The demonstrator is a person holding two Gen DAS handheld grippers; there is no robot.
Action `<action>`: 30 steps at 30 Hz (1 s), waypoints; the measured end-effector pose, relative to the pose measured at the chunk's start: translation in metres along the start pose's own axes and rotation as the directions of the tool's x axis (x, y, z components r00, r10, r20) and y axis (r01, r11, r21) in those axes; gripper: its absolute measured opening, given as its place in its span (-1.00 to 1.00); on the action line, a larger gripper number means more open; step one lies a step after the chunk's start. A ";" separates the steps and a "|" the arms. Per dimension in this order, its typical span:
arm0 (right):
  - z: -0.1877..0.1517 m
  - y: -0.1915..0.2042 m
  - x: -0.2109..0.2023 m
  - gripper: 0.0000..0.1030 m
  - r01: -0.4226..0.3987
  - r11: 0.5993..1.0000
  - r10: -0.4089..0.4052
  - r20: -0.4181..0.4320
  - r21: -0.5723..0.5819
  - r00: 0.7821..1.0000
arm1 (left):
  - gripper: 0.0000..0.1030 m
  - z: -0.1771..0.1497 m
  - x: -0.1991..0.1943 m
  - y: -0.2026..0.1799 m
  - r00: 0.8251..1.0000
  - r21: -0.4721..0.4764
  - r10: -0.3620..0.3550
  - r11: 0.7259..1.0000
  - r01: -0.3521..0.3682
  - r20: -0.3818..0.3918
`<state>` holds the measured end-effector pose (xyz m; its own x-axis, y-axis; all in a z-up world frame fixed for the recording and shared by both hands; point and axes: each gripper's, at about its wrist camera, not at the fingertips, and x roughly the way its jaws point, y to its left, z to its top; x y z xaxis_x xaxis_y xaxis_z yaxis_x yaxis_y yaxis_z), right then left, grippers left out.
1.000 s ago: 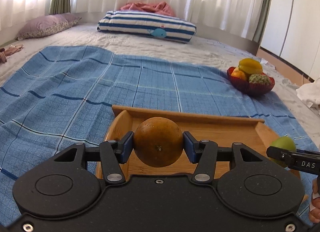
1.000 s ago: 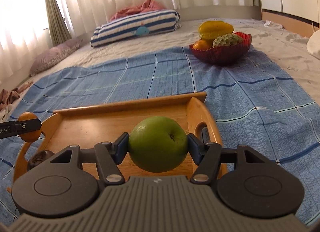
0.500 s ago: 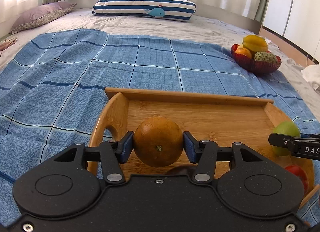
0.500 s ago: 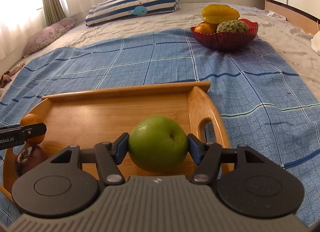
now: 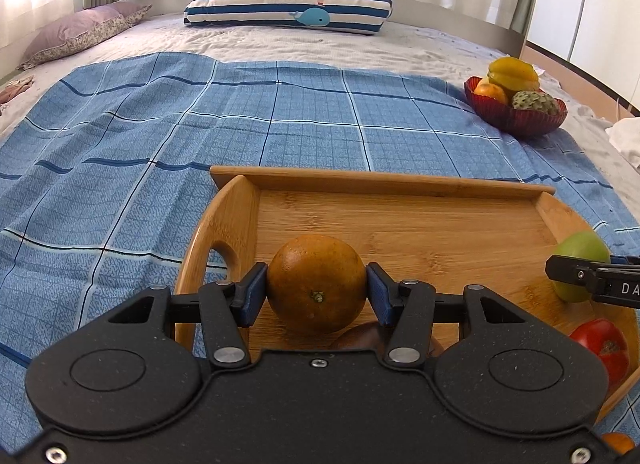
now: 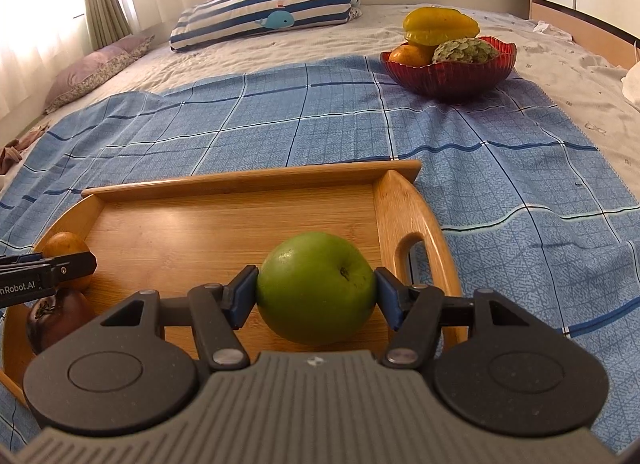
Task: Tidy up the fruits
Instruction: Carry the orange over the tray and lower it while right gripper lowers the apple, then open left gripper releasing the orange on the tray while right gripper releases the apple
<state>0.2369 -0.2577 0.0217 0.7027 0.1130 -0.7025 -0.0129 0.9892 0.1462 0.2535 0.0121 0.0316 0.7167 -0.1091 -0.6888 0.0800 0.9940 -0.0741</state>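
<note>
My left gripper [image 5: 316, 292] is shut on a brownish orange [image 5: 316, 282], held low over the left end of a wooden tray [image 5: 400, 184]. My right gripper [image 6: 316, 296] is shut on a green apple [image 6: 316, 288] over the tray's right end [image 6: 248, 180], beside its handle. In the left wrist view the apple [image 5: 580, 256] and a right fingertip [image 5: 568, 270] show at the right edge. A red tomato [image 5: 604, 348] and a dark fruit [image 6: 56, 318] lie on the tray. The orange shows in the right wrist view [image 6: 66, 246].
A red bowl [image 6: 448, 72] with a starfruit [image 6: 440, 26], an orange and a custard apple stands at the far right on the blue checked cloth [image 5: 160, 132]. A striped pillow [image 5: 288, 8] and a purple pillow [image 5: 80, 32] lie at the bed's far end.
Both grippers have come down and tilted toward the tray with their fruits still held. The tomato and the dark fruit on the tray have come into view.
</note>
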 end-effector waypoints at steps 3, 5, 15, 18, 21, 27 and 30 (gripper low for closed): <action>0.000 0.001 0.000 0.26 0.003 1.000 -0.003 0.002 -0.005 1.000 | -0.02 -0.001 0.000 -0.001 1.000 0.006 0.001 1.000 -0.001 0.003; 0.000 0.001 0.000 0.26 0.006 1.000 -0.006 0.004 -0.009 1.000 | -0.02 -0.001 0.000 -0.001 1.000 0.006 0.001 1.000 -0.001 0.006; -0.001 0.007 -0.001 0.31 0.020 0.999 -0.020 0.009 -0.034 1.000 | -0.01 -0.002 -0.002 -0.001 1.000 0.008 -0.002 1.000 0.002 0.005; -0.001 0.008 -0.001 0.43 0.023 0.999 -0.023 0.006 -0.046 1.000 | 0.00 -0.002 -0.004 -0.001 1.000 0.005 -0.005 1.000 0.005 0.007; -0.001 0.008 -0.003 0.57 0.015 0.998 -0.015 0.003 -0.061 1.000 | 0.23 -0.002 -0.010 0.000 1.000 -0.001 -0.012 1.000 0.012 0.019; 0.002 0.007 -0.032 0.80 0.015 0.993 -0.007 0.063 -0.113 0.998 | 0.66 -0.002 -0.038 0.003 0.994 0.017 -0.068 0.998 0.067 0.083; 0.002 0.005 -0.050 0.83 0.014 0.992 -0.003 0.095 -0.122 0.995 | 0.69 -0.005 -0.054 0.001 0.991 0.051 -0.069 0.997 0.063 0.118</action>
<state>0.2032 -0.2587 0.0588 0.7672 0.1008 -0.6335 -0.0892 0.9947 0.0502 0.2112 0.0185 0.0655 0.7865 -0.1767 -0.5918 0.1603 0.9838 -0.0808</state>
